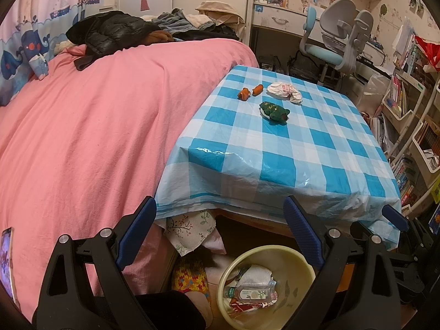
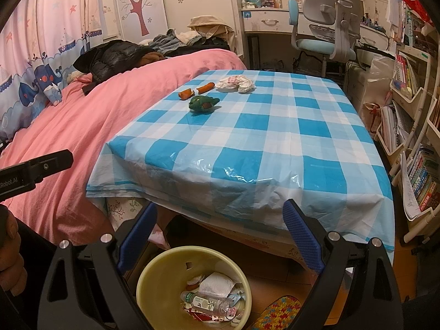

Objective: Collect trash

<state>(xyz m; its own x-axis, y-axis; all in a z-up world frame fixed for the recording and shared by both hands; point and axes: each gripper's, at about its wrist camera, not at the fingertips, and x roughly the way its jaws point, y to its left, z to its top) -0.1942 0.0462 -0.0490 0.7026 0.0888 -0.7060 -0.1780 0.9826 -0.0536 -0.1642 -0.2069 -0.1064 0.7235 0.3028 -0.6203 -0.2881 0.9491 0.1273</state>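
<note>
On the blue checked table lie a crumpled white wrapper, two orange scraps and a dark green wrapper, all at the far side. A yellow bin stands on the floor below the table's near edge, holding a clear plastic bottle and crumpled paper. My left gripper and right gripper both hang open above the bin, with nothing between their blue fingers.
A bed with a pink cover runs along the table's left side, with dark clothes piled at its far end. A grey and blue desk chair stands behind the table. Bookshelves line the right.
</note>
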